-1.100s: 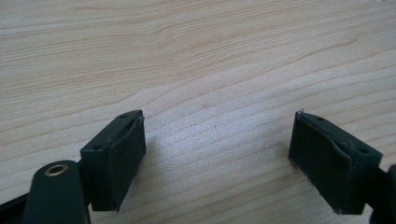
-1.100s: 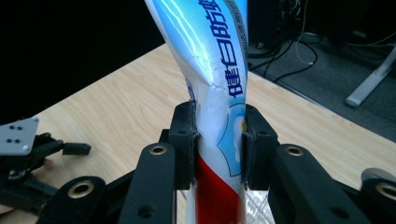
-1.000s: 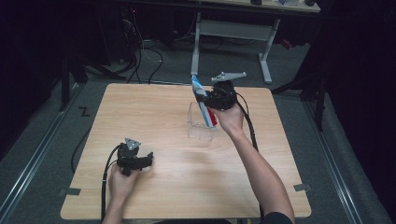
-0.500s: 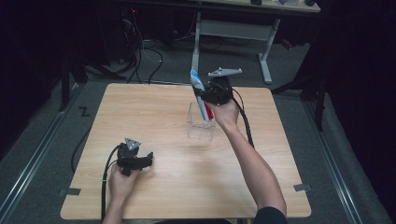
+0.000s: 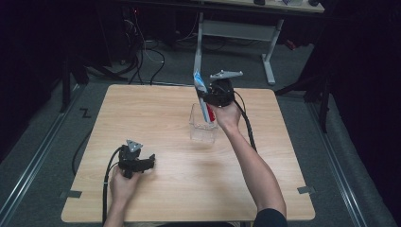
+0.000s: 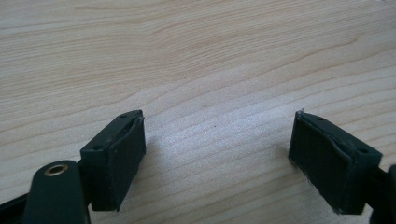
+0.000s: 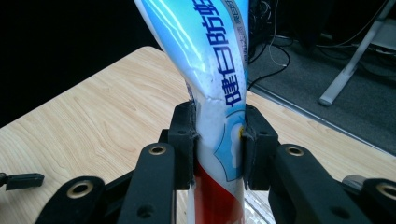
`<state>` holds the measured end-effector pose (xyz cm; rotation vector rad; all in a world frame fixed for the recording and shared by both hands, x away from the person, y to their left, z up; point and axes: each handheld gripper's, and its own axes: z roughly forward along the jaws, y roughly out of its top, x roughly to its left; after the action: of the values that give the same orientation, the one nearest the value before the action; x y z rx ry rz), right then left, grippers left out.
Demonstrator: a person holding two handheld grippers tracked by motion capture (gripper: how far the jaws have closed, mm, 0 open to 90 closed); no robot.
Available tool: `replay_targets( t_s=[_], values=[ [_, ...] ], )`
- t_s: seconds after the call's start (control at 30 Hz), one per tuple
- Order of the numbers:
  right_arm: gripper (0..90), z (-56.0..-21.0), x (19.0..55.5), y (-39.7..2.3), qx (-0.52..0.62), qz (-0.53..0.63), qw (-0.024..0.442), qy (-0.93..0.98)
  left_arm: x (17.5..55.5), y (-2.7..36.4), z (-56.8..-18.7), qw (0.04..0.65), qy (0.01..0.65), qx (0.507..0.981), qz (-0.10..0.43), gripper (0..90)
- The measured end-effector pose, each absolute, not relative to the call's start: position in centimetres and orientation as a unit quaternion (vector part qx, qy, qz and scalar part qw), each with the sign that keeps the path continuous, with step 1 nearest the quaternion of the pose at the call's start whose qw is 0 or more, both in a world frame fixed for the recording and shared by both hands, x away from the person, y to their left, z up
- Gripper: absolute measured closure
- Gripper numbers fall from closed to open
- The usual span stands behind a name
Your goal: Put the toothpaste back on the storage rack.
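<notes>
The right gripper (image 5: 206,101), clamped on the tube (image 7: 212,70), has tipped it more upright over the cup (image 5: 203,125), ready to drop in, while the left gripper (image 6: 219,154) rests open.

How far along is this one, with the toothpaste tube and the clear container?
Done: the right gripper is clamped on the toothpaste tube. In hand: the tube stands tilted with its lower end inside the clear container. Left: letting go of it. The left gripper rests open on the table, idle.
</notes>
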<state>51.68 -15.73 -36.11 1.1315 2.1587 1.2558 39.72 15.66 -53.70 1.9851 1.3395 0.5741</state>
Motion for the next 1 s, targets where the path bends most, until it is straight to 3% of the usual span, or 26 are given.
replay_targets(
  t_s=[1.0],
  values=[
    [69.8, -38.8, 51.6, -15.1, 0.401, 0.408, 0.183, 0.8, 39.7, 15.7, -53.7, 0.333, 0.513, 0.76, 0.219, 19.0]
  ],
)
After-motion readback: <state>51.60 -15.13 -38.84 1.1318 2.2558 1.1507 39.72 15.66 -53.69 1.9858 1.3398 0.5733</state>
